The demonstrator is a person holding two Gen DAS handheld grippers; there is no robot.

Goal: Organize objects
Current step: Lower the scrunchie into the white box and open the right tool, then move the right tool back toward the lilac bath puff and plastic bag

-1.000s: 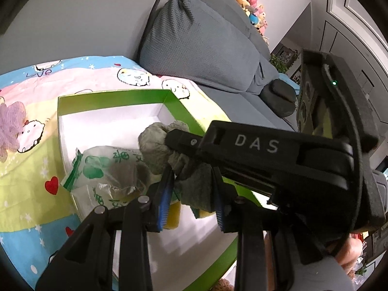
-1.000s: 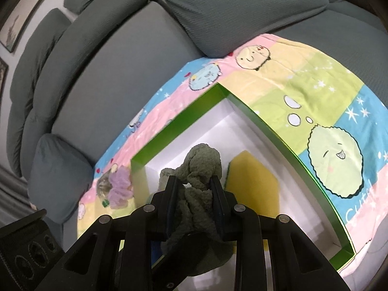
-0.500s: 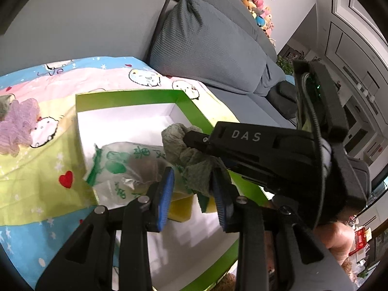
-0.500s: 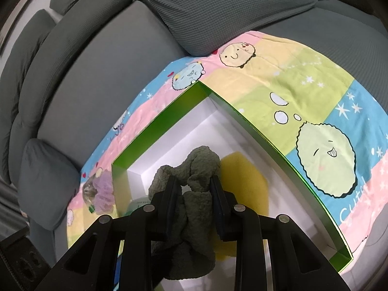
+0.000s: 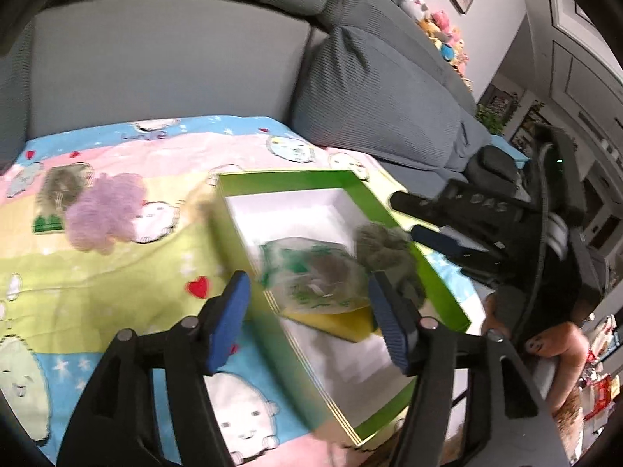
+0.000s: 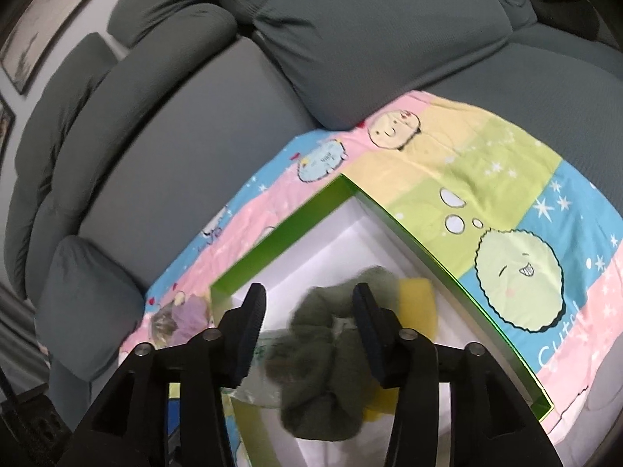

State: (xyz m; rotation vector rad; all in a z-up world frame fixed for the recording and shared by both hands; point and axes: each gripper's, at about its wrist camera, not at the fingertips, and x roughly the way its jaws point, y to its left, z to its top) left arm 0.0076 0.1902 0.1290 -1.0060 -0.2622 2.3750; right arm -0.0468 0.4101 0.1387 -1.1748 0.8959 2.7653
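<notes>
Done: green cloth (image 6: 323,366), plastic bag (image 5: 311,276), yellow sponge (image 6: 418,303) lie in box (image 5: 288,183) | Right hand-held gripper (image 6: 309,311): wide, empty, above cloth | Left hand-held gripper (image 5: 307,311): wide, empty | Left: purple puff (image 5: 105,214) and small packet (image 5: 60,194) on blanket (image 5: 117,292), far ahead-left.

A home living room: a grey cushioned sofa (image 5: 163,66) covered by a pastel cartoon-print blanket (image 5: 97,272), soft toys (image 5: 440,27) lined along its back at far right, framed pictures (image 6: 23,58) on the wall, and cabinets (image 5: 584,78) beyond.
</notes>
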